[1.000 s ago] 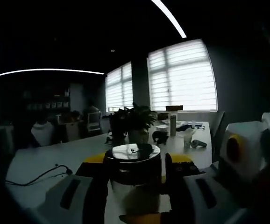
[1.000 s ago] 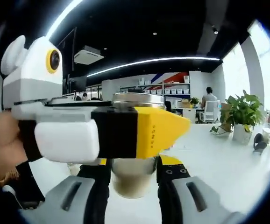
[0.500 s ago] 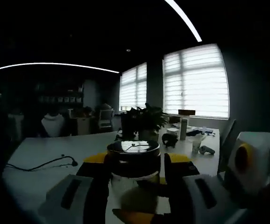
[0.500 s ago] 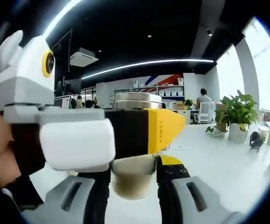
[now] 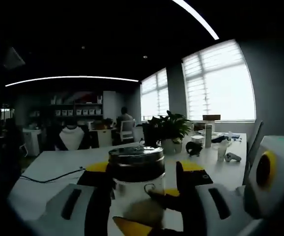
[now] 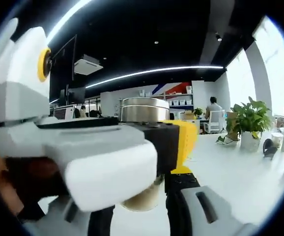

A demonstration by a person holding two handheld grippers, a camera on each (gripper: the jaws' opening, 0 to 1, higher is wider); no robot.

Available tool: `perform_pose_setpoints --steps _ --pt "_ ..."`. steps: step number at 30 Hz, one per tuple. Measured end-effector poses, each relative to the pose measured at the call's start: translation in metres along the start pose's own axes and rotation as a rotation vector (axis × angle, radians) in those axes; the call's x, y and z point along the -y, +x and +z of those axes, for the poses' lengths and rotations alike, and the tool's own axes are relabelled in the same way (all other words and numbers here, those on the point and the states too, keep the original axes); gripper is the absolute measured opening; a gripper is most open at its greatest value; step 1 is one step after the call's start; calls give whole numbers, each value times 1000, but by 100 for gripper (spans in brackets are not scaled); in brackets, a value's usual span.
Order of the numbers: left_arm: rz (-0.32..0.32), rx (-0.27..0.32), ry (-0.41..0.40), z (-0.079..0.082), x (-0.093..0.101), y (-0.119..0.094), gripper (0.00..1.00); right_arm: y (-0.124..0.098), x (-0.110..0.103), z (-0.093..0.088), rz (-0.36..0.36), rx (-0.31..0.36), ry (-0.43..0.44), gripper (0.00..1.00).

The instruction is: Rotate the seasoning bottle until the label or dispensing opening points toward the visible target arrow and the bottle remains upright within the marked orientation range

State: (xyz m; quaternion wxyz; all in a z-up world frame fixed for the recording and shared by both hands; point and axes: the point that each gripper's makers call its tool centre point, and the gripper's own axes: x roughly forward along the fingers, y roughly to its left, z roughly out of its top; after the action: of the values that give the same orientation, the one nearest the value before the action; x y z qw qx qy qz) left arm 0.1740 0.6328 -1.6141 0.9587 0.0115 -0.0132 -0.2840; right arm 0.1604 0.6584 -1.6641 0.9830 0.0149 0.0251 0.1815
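Two handheld grippers meet on one seasoning bottle [image 5: 134,172] above a white table [image 5: 48,169] in an open-plan office. In the left gripper view, the left gripper [image 5: 144,184] has its black, yellow-tipped jaws pressed to either side of the bottle, clamping it just under its shiny metal lid [image 5: 134,153]; the bottle stands upright between them, its pale contents visible through the clear wall. The right gripper [image 5: 260,182] enters that view from the right edge as a white housing with a yellow ring, and one of its yellow tips reaches across low in front of the bottle.

In the right gripper view, the left gripper [image 6: 107,152] crosses the foreground from the left, its white, black and yellow body covering most of the bottle [image 6: 143,147]; the metal lid [image 6: 144,109] rises above it and the pale base shows below. The right gripper [image 6: 142,189] has its jaws rising on either side of the bottle's lower part; whether they press on it cannot be told, since the other tool hides the contact.

A potted plant [image 5: 170,132] stands farther back on the table, a black cable [image 5: 48,177] trails along the table's left part, and bright blinds-covered windows [image 5: 218,83] fill the far wall. No label, opening or arrow can be made out.
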Motion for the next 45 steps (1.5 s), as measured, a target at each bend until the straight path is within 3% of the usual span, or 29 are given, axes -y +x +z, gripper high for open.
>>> perform_pose_setpoints --steps 12,17,20,28,33,45 --pt "31 -19 14 -1 2 -2 65 -2 -4 1 11 20 9 35" --pt "60 -21 18 -2 -3 -3 63 -2 -5 2 12 31 -5 35" --pt "109 3 25 0 -11 -6 56 -1 -8 1 21 33 -1 35" --pt "123 2 21 -3 -16 -5 56 1 -11 0 30 28 -3 36" --pt "112 35 10 0 -17 -5 46 0 -4 -1 19 27 17 36" --pt "11 54 -21 3 -4 2 45 -1 5 1 0 30 0 36"
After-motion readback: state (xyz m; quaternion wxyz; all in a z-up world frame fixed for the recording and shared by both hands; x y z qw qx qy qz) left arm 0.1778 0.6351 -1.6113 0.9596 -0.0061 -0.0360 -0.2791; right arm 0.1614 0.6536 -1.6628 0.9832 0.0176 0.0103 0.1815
